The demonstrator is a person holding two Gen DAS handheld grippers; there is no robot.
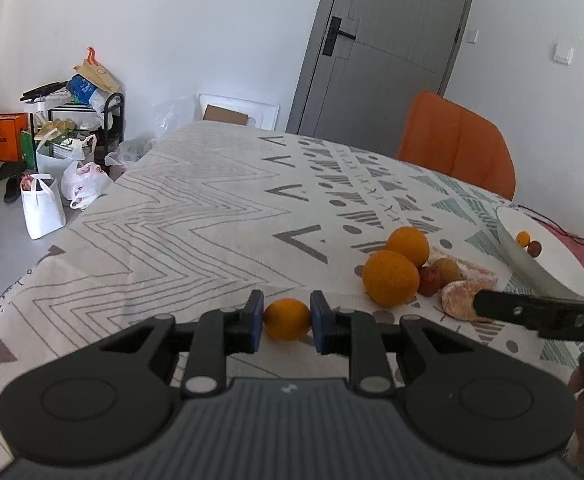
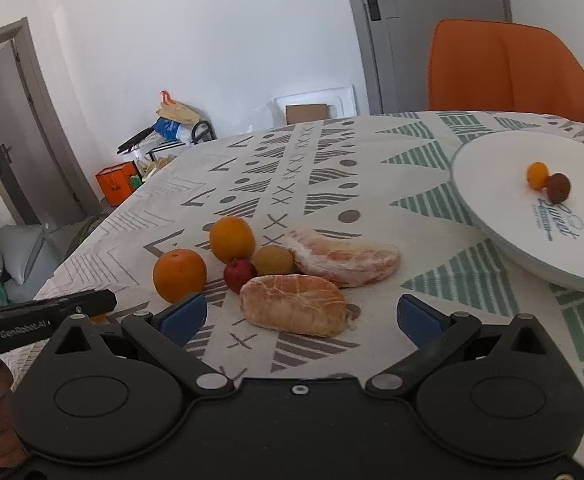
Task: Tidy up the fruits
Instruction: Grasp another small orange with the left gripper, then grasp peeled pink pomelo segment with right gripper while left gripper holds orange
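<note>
My left gripper (image 1: 286,320) is shut on a small orange fruit (image 1: 287,319), just above the patterned tablecloth. Two oranges (image 1: 390,278) (image 1: 407,245) lie to its right, with a small red fruit (image 1: 430,281), a yellowish fruit (image 1: 447,271) and a peeled citrus piece (image 1: 457,300). My right gripper (image 2: 299,318) is open, its jaws on either side of the near peeled citrus piece (image 2: 293,305). A second peeled piece (image 2: 345,258), the oranges (image 2: 179,275) (image 2: 232,239), the red fruit (image 2: 239,274) and the yellowish fruit (image 2: 272,260) lie beyond. A white plate (image 2: 491,184) holds a tiny orange fruit (image 2: 537,175) and a brown fruit (image 2: 558,187).
An orange chair (image 2: 507,68) stands at the table's far side by a grey door (image 1: 387,48). Bags and a shelf (image 1: 72,140) clutter the floor at the left. Cables (image 1: 563,232) lie beyond the plate.
</note>
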